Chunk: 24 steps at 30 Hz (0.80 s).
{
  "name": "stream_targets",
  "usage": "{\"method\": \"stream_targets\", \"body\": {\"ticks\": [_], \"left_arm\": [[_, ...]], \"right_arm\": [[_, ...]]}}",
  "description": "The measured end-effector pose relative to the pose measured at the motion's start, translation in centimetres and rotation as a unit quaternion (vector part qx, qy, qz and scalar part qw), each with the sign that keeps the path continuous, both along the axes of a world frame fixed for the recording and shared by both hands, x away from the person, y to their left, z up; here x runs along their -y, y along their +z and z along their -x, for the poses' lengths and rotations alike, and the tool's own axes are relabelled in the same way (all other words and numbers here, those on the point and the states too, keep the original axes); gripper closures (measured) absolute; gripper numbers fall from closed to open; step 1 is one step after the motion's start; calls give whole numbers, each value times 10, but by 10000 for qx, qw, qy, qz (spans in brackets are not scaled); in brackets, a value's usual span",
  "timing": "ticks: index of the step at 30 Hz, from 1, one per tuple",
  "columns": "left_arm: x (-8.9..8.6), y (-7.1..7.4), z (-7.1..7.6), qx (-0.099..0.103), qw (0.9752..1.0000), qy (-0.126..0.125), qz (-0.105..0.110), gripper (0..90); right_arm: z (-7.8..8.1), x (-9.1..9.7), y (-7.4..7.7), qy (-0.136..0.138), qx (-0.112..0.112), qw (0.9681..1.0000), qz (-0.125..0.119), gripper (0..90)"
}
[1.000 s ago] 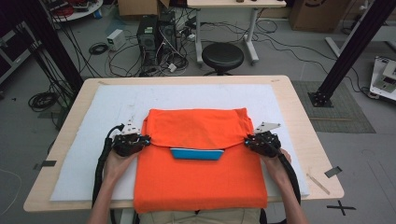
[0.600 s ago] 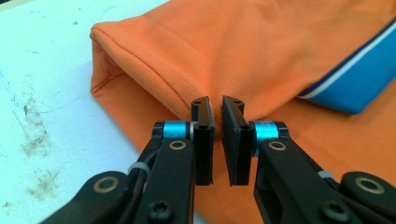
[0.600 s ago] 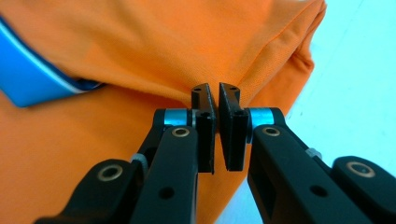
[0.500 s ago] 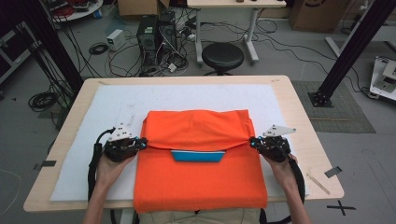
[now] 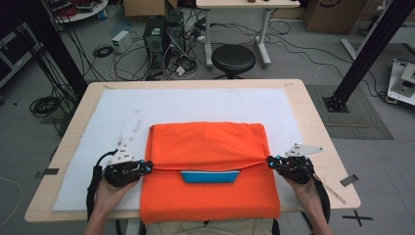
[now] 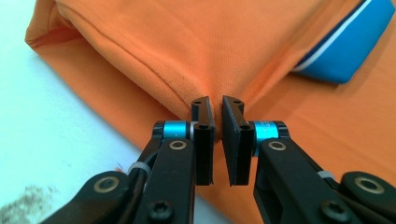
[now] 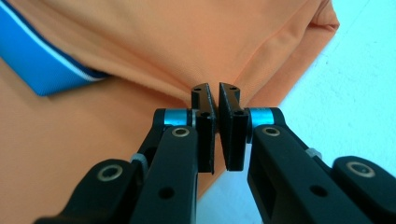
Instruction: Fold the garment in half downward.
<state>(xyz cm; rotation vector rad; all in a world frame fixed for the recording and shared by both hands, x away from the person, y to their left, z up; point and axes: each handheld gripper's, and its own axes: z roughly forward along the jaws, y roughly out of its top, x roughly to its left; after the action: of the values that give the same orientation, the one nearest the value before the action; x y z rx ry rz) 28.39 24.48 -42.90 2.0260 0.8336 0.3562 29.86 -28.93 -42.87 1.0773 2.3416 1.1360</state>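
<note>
An orange shirt (image 5: pixel 210 142) lies folded on the white mat (image 5: pixel 195 105), its blue collar (image 5: pixel 209 176) peeking out under the folded-over edge. My left gripper (image 5: pixel 147 166) is shut on that folded edge at the shirt's left side, and my right gripper (image 5: pixel 269 161) is shut on it at the right side. In the left gripper view, the jaws (image 6: pixel 215 103) pinch the orange fabric (image 6: pixel 187 42), with the collar (image 6: pixel 345 51) to the upper right. In the right gripper view, the jaws (image 7: pixel 215 91) pinch the fabric (image 7: pixel 187 42), with the collar (image 7: pixel 42 60) at the left.
The wooden table (image 5: pixel 318 122) carries the mat, which reaches well past the shirt at the far side. The shirt's near part hangs over the table's front edge. Behind the table stand a black stool (image 5: pixel 233 59), computer cases (image 5: pixel 164 34) and loose cables.
Both grippers have moved toward the table's near edge, drawing the folded edge with them. The shirt's far edge has come nearer too.
</note>
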Motion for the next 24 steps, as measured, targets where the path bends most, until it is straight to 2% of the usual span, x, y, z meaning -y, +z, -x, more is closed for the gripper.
{"method": "stream_targets", "body": {"ticks": [4, 7, 13, 16, 18, 21, 24], "left_arm": [[-1, 4, 13, 14, 10000, -91, 14, 829], [-2, 0, 20, -69, 9999, -124, -13, 829], [-4, -8, 29, -180, 9996, -196, 116, 829], [-5, -9, 34, -184, 9995, -247, 113, 829], [-5, -8, 39, -168, 9994, -251, 177, 830], [-5, -7, 46, -179, 9990, -331, 234, 830], [-5, -11, 50, -239, 9989, -353, 185, 829]], "right_arm": [[10, 4, 3, 69, -15, 9999, -80, 865], [16, 6, 3, 86, -11, 9999, -98, 865], [25, 10, -2, 110, -53, 9997, -210, 864], [33, 12, -5, 97, -101, 9996, -233, 865], [37, 15, -6, 135, -107, 9994, -308, 865], [44, 18, -7, 163, -157, 9993, -290, 864], [47, 20, -10, 150, -176, 9992, -316, 864]]}}
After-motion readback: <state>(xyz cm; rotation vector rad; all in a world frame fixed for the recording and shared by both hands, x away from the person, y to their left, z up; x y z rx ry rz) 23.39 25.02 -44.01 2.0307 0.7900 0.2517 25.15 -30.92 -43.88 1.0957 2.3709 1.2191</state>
